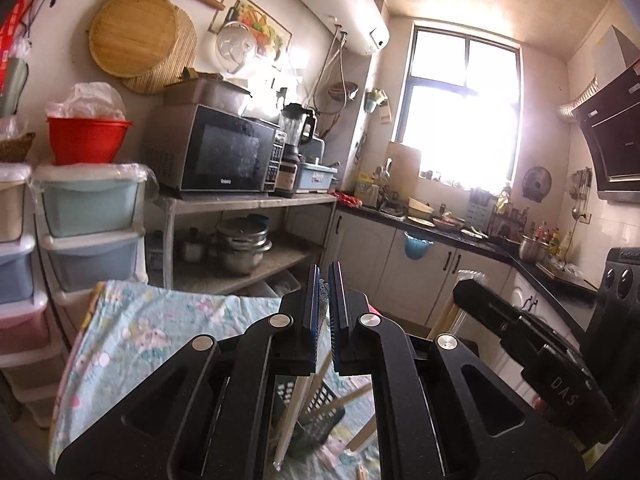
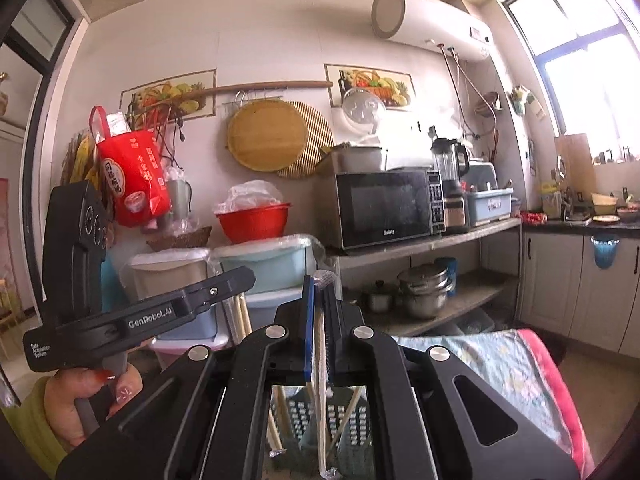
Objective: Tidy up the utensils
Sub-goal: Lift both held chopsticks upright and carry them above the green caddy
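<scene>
Ahead of both grippers the air is open as far as the shelf unit (image 2: 432, 240) on the far wall, which carries the microwave (image 2: 390, 208) and, below it, steel pots (image 2: 424, 290). Stacked plastic drawers (image 1: 90, 236) block the left. The cloth-covered table (image 1: 160, 328) fills the near space below, with a slotted black basket (image 1: 320, 412) and loose chopsticks (image 1: 352, 396) on it.

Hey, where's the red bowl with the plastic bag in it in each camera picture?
Left wrist view: red bowl at far left, on top of the pale drawer bins.
Right wrist view: red bowl left of centre, on the same bins.
Shared landmark: the microwave sits just right of it in both.
</scene>
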